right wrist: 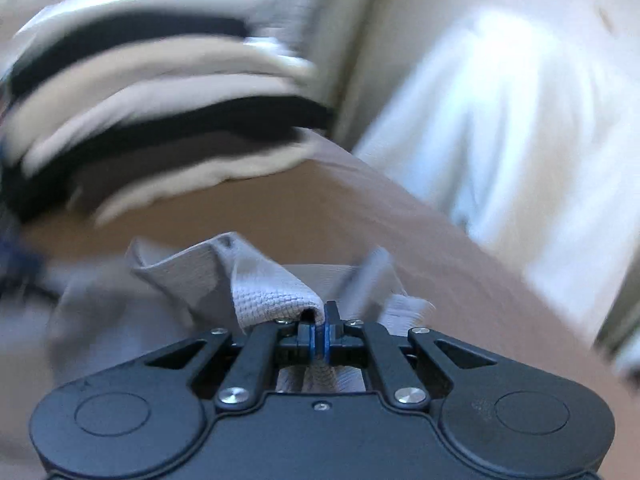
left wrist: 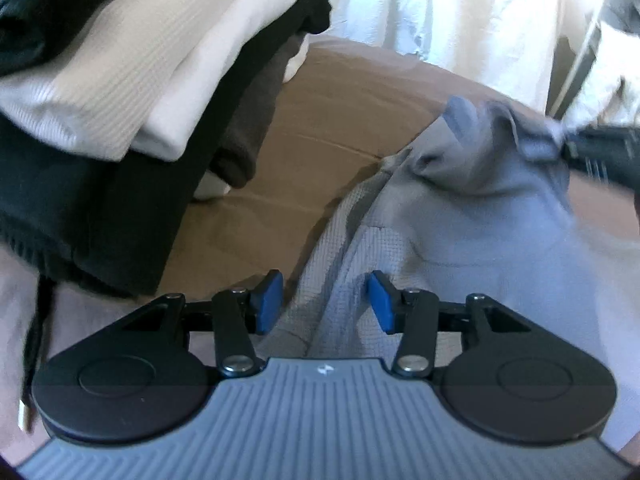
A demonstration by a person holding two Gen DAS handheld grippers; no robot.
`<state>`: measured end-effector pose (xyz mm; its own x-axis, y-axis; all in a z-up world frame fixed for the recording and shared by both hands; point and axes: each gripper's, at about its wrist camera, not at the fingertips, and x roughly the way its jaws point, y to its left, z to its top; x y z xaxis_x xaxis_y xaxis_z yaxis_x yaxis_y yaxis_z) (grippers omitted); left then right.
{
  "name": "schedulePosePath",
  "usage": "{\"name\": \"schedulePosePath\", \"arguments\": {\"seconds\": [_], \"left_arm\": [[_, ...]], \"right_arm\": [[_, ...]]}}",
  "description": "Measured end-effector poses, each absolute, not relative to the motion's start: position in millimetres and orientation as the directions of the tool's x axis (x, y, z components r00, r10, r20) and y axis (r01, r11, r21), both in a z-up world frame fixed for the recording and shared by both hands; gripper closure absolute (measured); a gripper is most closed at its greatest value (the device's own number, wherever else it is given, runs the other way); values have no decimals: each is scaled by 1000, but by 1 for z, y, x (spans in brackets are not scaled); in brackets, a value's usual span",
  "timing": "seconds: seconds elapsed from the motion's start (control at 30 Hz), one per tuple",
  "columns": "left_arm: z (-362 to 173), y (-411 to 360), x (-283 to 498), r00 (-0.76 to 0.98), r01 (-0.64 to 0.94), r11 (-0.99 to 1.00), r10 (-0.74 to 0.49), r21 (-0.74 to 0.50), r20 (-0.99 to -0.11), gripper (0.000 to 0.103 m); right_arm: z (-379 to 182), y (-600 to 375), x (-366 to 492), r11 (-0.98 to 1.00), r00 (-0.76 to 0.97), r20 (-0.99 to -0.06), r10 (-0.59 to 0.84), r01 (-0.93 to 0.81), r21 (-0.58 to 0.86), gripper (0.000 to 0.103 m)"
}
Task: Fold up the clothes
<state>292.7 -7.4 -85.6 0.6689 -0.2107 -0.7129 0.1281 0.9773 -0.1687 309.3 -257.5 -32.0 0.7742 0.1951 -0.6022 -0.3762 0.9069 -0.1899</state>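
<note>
The left claw (left wrist: 326,300) hangs spread, pads clear of cloth, over the near hem of a pale blue waffle-knit garment (left wrist: 460,232) whose long axis runs away from it toward the bed's far edge. To its right, the right claw (right wrist: 320,334) is pressed together, pinching a fold of that garment. A stack of folded clothes (left wrist: 160,92) sits at the far left of the tan bed sheet (left wrist: 320,120), with white curtains (left wrist: 460,8) behind.
</note>
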Motion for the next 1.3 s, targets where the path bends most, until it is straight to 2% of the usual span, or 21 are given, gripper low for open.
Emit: {"name": "schedulePosePath", "arguments": {"seconds": [0.07,0.17,0.37,0.47,0.53,0.6,0.67,0.7,0.77,0.8,0.83,0.87,0.9,0.97,1.03,1.07,1.1,1.13,1.2,1.3], "left_arm": [[-89,-7,292,661,119,979,-204,-167,-723,57],[-90,-5,291,655,103,975,-216,-198,-724,57],[-86,-5,286,669,116,975,-219,-190,-711,57],[-89,-10,286,667,116,979,-200,-166,-718,55],[-94,-11,290,662,112,982,-186,-149,-726,54],[-96,-12,295,663,111,984,-178,-140,-727,51],[-95,-16,300,665,118,984,-178,-134,-726,47],[-95,-17,301,665,121,984,-180,-133,-725,45],[-97,-18,303,664,123,983,-185,-139,-724,42],[-98,-19,304,665,123,982,-187,-141,-723,41],[-99,-20,303,671,122,983,-184,-138,-718,49],[-100,-22,303,686,115,984,-175,-132,-707,65],[-101,-23,303,699,109,986,-168,-128,-696,85],[-97,-26,302,699,100,983,-181,-156,-691,85],[-91,-30,301,711,93,985,-169,-147,-683,81],[-90,-31,302,705,92,988,-155,-127,-692,81],[-89,-32,302,699,92,990,-140,-106,-701,72],[-88,-33,302,693,91,992,-125,-85,-711,58],[-87,-27,301,677,88,995,-101,-56,-729,46],[-82,-10,300,664,99,990,-138,-98,-735,42]], "right_arm": [[-37,-276,331,944,741,-640,206,-322,-69,100],[-49,-286,346,962,736,-653,179,-270,-41,98],[-55,-286,351,965,781,-624,38,-191,-181,101],[-61,-287,351,951,763,-646,-19,-185,-246,99],[-65,-291,362,947,741,-671,-36,-188,-259,86],[-66,-304,364,972,720,-693,-34,-138,-191,44],[-67,-323,365,994,705,-708,54,-105,-29,36],[-69,-331,368,992,686,-716,128,-106,75,35],[-79,-345,374,970,647,-729,224,-71,234,35],[-83,-350,376,958,641,-726,247,-50,282,44],[-82,-351,375,956,658,-710,251,-51,290,67],[-78,-350,374,958,677,-691,252,-75,276,98],[-71,-348,372,967,705,-669,236,-99,236,98],[-55,-345,363,982,789,-586,184,-129,135,98],[-62,-349,368,993,767,-631,115,-98,62,97],[-68,-351,371,997,739,-669,73,-75,26,71],[-74,-356,372,999,706,-708,34,-50,-2,54],[-78,-359,371,999,685,-728,-3,-30,-32,51],[-76,-359,362,995,700,-712,-59,-13,-95,45],[-65,-350,354,977,713,-682,-161,15,-215,43]]}}
